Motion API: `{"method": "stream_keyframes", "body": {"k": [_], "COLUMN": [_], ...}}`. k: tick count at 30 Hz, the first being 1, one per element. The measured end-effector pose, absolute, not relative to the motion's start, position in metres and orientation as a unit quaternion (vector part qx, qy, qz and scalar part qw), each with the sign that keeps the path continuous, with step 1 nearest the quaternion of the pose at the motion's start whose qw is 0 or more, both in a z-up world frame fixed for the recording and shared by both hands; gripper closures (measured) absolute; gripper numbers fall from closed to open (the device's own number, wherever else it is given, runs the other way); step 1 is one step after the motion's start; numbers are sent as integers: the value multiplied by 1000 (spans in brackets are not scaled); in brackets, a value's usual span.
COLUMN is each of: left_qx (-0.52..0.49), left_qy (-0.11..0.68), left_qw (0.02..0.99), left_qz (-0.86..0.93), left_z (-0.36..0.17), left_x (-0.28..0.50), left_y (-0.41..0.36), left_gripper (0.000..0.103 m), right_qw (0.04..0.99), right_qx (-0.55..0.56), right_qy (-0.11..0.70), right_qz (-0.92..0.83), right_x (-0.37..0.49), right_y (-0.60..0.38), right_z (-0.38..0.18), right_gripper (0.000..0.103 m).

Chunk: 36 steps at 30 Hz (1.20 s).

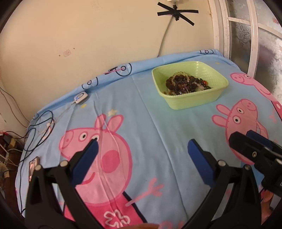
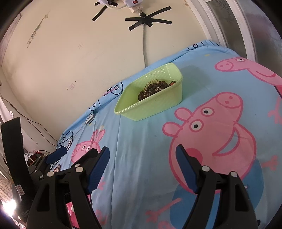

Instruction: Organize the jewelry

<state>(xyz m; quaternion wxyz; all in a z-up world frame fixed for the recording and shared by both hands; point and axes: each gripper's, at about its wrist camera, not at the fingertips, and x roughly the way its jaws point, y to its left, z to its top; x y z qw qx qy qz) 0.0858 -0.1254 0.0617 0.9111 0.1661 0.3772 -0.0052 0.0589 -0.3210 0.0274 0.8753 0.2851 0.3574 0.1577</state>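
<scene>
Covering the table (image 1: pixel 158 126) is a light blue cloth (image 2: pixel 141 141) printed with pink cartoon pigs. Toward its far side, near the cream wall (image 1: pixel 88 35), stands a pale green plastic basket (image 1: pixel 189 100). Inside it lies a heap of bead jewelry (image 1: pixel 185 83): mostly dark brown beads, a pale translucent strand on top, and a few orange and green beads at the edge. All jewelry seen sits within the basket; none is visible on the cloth.

Left tool (image 1: pixel 142 146): jaws spread wide, blue pads (image 1: pixel 199 155) well apart, nothing between them, held over the bare cloth well short of the basket. Right tool (image 2: pixel 142 158): jaws likewise standing apart, empty, over the cloth on the near side of the basket. Each tool appears at the edge of the other's view; the two are side by side and not touching.

At the table's left edge lie a small white device (image 1: pixel 81 97) with a lit indicator and a tangle of thin dark cables (image 1: pixel 35 132). Strips of black tape (image 1: pixel 176 13) fix a cable to the wall. A white window frame (image 1: pixel 238 35) stands to the right.
</scene>
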Motion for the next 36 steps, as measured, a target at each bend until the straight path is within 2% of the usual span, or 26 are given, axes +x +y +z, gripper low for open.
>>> {"method": "stream_keyframes", "body": {"k": [36], "left_qx": [198], "left_qy": [386], "left_qw": [901], "left_qz": [3], "left_z": [55], "left_x": [83], "left_y": [-133], "left_gripper": [6], "right_qw": [872], "right_qx": [295], "right_qy": [353], "right_qz": [166], "right_x": [54], "right_y": [-321], "right_z": [26], "right_gripper": [49]}}
